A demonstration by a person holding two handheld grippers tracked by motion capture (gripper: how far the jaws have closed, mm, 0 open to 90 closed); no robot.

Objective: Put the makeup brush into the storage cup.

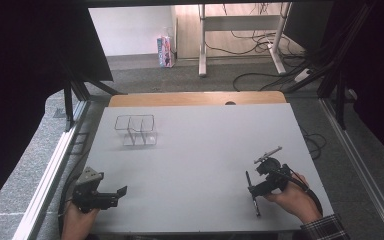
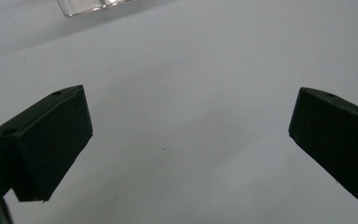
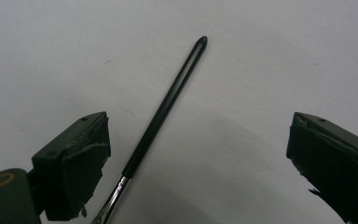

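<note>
Brush (image 3: 161,116) lay flat on the grey table (image 1: 200,150), near the front right corner — slim black handle, with a short silver ferrule toward the bottom edge of the right gripper view. Sat between the jaws of the right gripper (image 3: 198,158) but touched neither pad; ran closer to the jaw on the left of that view, just beside it, and well apart from the other. Pointed its rounded, slotted handle end away from the gripper. From the high view, showed as a thin dark line (image 1: 252,192) running roughly front to back, directly beside the right gripper (image 1: 256,189) and the right hand (image 1: 292,197) holding it.

Right jaws stood spread wide over the brush, pinching nothing. Pads looked worn and ragged along their edges.

Left gripper (image 2: 186,140) rested near the front left corner of the table, held in the left hand (image 1: 77,220), well apart from the brush. Jaws spread wide too, with bare table between them and nothing gripped.

Clear plastic organiser (image 1: 136,130) stood farther back on the left half of the table, upright, split into compartments — contents too faint to tell. Appeared as a transparent edge (image 2: 98,7) at the top of the left gripper view.
</note>
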